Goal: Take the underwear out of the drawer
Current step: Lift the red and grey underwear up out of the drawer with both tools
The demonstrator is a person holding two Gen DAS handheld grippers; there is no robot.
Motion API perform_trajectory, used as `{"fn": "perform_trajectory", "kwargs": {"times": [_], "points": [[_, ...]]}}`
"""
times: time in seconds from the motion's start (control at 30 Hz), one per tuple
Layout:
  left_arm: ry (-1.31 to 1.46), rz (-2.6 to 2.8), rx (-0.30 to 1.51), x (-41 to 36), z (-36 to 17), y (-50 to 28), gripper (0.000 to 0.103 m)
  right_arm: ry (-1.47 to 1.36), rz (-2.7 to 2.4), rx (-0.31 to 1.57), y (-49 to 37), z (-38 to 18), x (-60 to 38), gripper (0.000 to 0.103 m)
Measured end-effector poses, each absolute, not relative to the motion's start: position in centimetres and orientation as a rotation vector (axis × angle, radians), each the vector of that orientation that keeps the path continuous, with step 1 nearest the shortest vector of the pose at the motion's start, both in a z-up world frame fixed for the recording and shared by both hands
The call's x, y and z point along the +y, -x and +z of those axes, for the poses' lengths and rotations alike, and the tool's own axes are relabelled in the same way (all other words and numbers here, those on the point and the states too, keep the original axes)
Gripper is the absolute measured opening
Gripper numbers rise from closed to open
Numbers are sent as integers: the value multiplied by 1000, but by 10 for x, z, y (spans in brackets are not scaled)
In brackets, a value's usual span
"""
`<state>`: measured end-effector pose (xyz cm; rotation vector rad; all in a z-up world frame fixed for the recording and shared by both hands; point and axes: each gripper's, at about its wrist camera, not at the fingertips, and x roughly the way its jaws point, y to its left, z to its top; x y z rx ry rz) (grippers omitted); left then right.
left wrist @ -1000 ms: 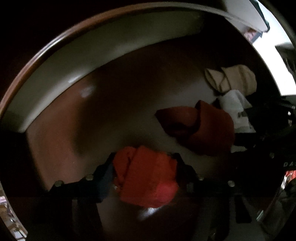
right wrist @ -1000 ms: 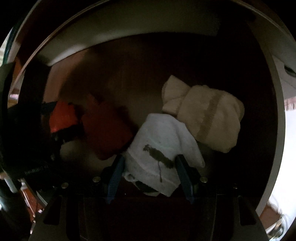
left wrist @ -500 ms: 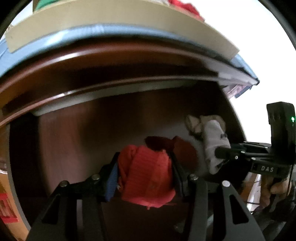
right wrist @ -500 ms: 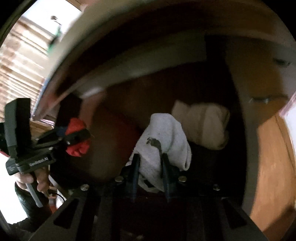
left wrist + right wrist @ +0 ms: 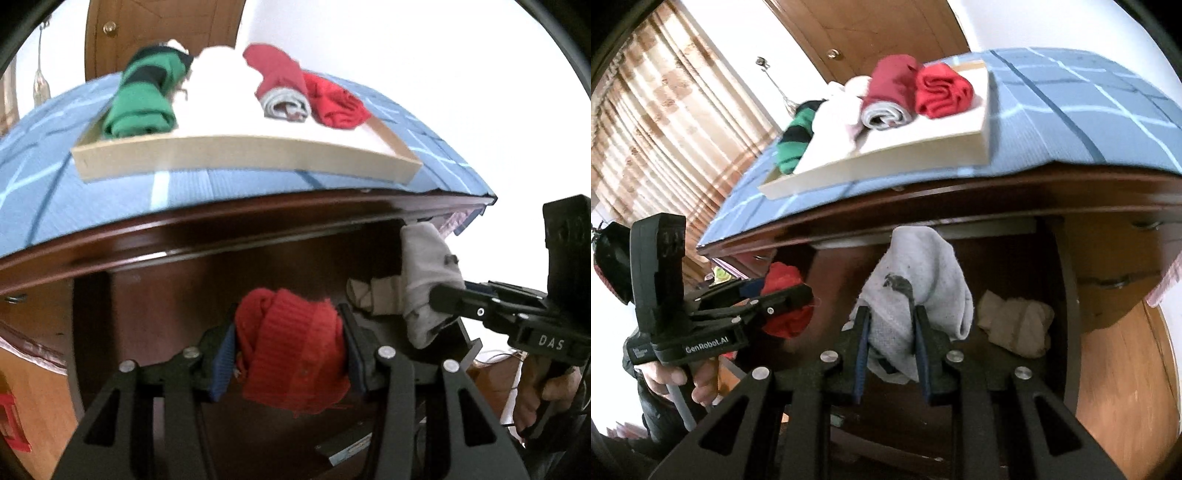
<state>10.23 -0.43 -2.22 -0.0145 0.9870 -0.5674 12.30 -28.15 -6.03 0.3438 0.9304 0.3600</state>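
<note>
Overhead, at 12 o'clock in both wrist views, the counter [image 5: 258,218] with dark wood edge carries a blue checked cloth [image 5: 44,173]. On the cloth sits a shallow tray [image 5: 240,155] holding rolled garments: a green-and-black roll [image 5: 144,99] at its 9 o'clock end, a white bundle [image 5: 218,74] in the middle, a dark red-and-grey roll [image 5: 280,85] and a bright red roll [image 5: 340,103] at its 3 o'clock end.

Below the counter edge the open drawer [image 5: 1067,295] shows a beige bundle [image 5: 1015,325] lying inside, at 3 o'clock of the right tongs.

Left tongs [image 5: 288,350]: pinching a red knit underwear roll [image 5: 291,343], lifted clear of the drawer floor.

Right tongs [image 5: 890,347]: pressed tight on a pale grey underwear piece [image 5: 916,280] with a dark logo, which stands up above the pads.

A hand [image 5: 679,380] grips the left handle at 8 o'clock in the right view.
</note>
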Motion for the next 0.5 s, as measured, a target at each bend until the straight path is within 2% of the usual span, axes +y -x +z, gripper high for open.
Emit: {"fn": "perform_trajectory", "kwargs": {"times": [0.5], "points": [[3, -566, 931, -36, -4, -88, 50, -316, 393, 862, -116, -34, -262, 25]]}}
